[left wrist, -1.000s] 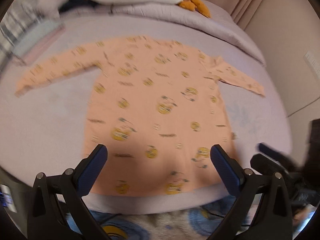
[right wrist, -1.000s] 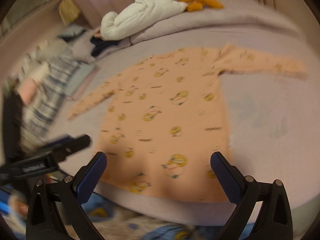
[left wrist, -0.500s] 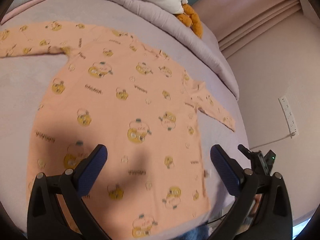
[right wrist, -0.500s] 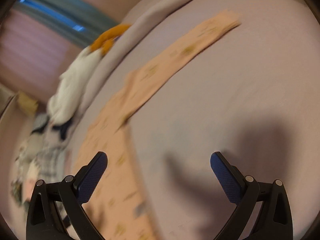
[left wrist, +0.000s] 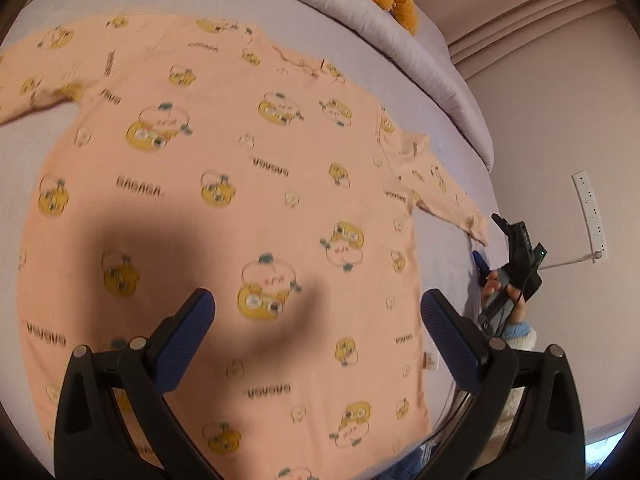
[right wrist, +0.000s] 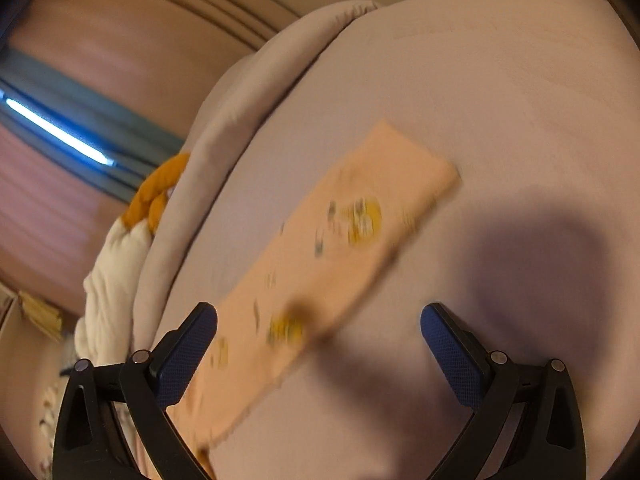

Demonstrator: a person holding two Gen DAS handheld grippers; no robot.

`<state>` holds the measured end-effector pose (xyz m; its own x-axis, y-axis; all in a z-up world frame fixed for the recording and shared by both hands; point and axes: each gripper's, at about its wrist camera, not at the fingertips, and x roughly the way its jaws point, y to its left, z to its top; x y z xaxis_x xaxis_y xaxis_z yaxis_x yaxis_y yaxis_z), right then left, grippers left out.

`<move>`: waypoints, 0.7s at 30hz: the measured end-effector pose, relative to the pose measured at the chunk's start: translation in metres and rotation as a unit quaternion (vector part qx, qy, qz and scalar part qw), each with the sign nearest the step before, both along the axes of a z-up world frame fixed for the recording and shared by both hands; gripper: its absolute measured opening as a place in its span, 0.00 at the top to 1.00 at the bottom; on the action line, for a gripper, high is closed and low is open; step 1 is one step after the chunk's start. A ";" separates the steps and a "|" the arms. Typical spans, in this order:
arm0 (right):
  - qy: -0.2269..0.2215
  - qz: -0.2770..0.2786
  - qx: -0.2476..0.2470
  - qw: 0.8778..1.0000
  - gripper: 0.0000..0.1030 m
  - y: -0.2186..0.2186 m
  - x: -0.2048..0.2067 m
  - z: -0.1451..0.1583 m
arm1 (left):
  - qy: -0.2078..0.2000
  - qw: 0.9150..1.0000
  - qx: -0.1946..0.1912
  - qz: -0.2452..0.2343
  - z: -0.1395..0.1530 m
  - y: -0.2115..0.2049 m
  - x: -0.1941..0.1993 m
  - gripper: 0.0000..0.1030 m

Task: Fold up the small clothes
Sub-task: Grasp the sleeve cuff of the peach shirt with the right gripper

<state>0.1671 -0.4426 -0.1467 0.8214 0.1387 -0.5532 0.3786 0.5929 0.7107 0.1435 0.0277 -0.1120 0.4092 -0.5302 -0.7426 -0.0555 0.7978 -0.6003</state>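
A peach long-sleeved shirt (left wrist: pixel 248 184) with yellow cartoon prints lies spread flat on a lilac bed (left wrist: pixel 452 184). My left gripper (left wrist: pixel 318 320) is open and empty, hovering over the shirt's lower body. My right gripper (right wrist: pixel 318 332) is open and empty, low over the shirt's right sleeve (right wrist: pixel 340 248), whose cuff end lies ahead of the fingers. In the left wrist view the right gripper (left wrist: pixel 490 244) shows by the sleeve cuff (left wrist: pixel 476 226) at the bed's right edge.
A rolled lilac duvet (left wrist: pixel 360 12) runs along the bed's far side, with a white and orange plush (right wrist: pixel 132 236) on it. A wall with a power strip (left wrist: pixel 590 212) stands close on the right. Curtains (right wrist: pixel 60 92) hang behind.
Both grippers have moved closer to the bed. The left now hangs over the shirt's body; the right has swung to the right sleeve and come down near its cuff. Both stay open.
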 end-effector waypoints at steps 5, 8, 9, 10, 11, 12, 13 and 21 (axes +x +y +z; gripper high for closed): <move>0.015 -0.025 -0.014 0.999 0.36 -0.008 0.019 -0.009 | -0.012 1.000 -0.004 0.023 0.002 0.009 0.017 0.00; 0.018 -0.036 0.015 0.999 0.79 -0.022 0.021 -0.020 | -0.019 0.999 0.006 0.036 0.005 0.016 0.024 0.00; 0.024 -0.043 0.030 0.998 0.94 -0.028 0.017 -0.026 | -0.021 0.999 0.007 0.038 0.006 0.017 0.026 0.00; 0.020 -0.043 0.042 0.998 0.95 -0.029 0.018 -0.028 | -0.023 0.999 0.009 0.042 0.006 0.020 0.026 0.00; 0.010 -0.042 0.053 0.998 0.95 -0.033 0.016 -0.029 | -0.024 0.999 0.009 0.045 0.007 0.023 0.026 0.00; 0.004 -0.043 0.059 0.997 0.95 -0.033 0.011 -0.028 | -0.026 0.999 0.008 0.047 0.007 0.026 0.025 0.00; 0.000 -0.043 0.059 0.997 0.95 -0.033 0.008 -0.026 | -0.027 0.998 0.007 0.049 0.007 0.028 0.024 0.00; -0.056 0.044 -0.039 0.997 0.95 0.026 0.013 0.063 | -0.044 0.996 -0.002 0.079 0.013 0.060 0.006 0.00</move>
<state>0.1798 -0.4162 -0.0835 0.8655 0.1733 -0.4699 0.2431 0.6750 0.6966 0.1499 0.0879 -0.0985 0.5511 -0.4567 -0.6984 -0.1280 0.7808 -0.6116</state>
